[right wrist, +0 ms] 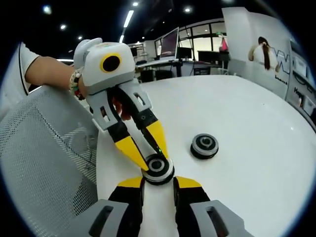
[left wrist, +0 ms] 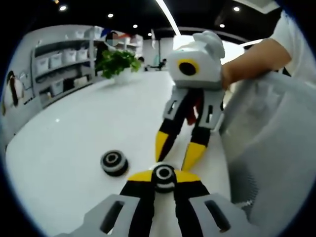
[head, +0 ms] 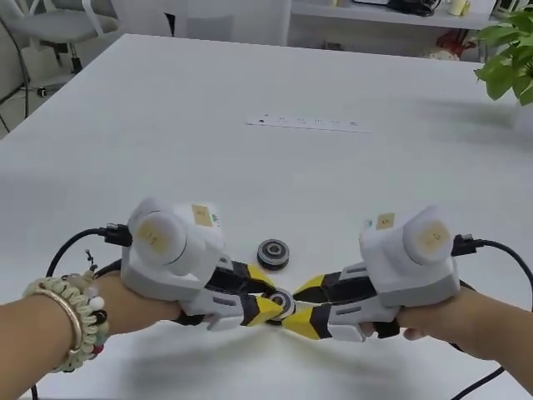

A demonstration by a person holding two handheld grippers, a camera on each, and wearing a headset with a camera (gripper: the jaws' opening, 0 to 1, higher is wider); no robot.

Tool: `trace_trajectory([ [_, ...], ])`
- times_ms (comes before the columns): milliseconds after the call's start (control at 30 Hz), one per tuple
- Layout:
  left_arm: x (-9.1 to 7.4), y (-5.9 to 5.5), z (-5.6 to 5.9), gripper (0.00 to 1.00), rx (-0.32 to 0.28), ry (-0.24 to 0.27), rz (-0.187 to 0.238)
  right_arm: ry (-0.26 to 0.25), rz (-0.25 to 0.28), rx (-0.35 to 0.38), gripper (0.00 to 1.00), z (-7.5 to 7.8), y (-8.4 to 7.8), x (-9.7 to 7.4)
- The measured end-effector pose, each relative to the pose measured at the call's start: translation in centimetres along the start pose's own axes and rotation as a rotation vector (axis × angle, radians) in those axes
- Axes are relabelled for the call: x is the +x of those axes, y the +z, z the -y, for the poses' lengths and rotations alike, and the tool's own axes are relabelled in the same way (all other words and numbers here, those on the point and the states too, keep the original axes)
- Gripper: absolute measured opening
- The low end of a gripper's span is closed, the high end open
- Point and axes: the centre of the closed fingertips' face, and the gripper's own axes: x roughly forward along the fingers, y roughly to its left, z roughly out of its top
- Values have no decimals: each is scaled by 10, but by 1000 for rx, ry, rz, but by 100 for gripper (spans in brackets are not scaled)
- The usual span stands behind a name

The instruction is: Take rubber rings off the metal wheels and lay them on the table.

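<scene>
Head view: at lower centre, left tongs (head: pixel 265 305) and right tongs (head: pixel 293 312) meet on a wheel (head: pixel 279 301); a second wheel (head: pixel 273 252) lies on the worktop (head: pixel 250 158) just above.
Left gripper view: left tongs clamp the wheel at bottom centre.
Right gripper view: right tongs' jaws flank it at lower centre; whether they grip it, I cannot tell.

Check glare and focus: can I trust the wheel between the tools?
Head view: even light, soft shadows, wheel sharp. Left gripper view: bright glare on the far table, fisheye bends edges. Right gripper view: wheel crisp, ceiling dark.
</scene>
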Motion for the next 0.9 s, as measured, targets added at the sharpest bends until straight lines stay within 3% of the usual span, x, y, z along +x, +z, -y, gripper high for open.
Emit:
trace_trajectory([
  [500, 0, 0, -1, 14, -1, 0, 15, 8, -21, -40, 13, 0, -3, -3],
  [600, 0, -1, -1, 14, -1, 0, 17, -5, -33, -46, 4, 4, -6, -4],
  [800, 0, -1, 0, 14, -1, 3, 18, -24, -47, -80, 1, 4, -6, -3],
  [900, -1, -1, 0, 14, 0, 4, 18, -34, -50, -57, 0, 6, -6, -3],
])
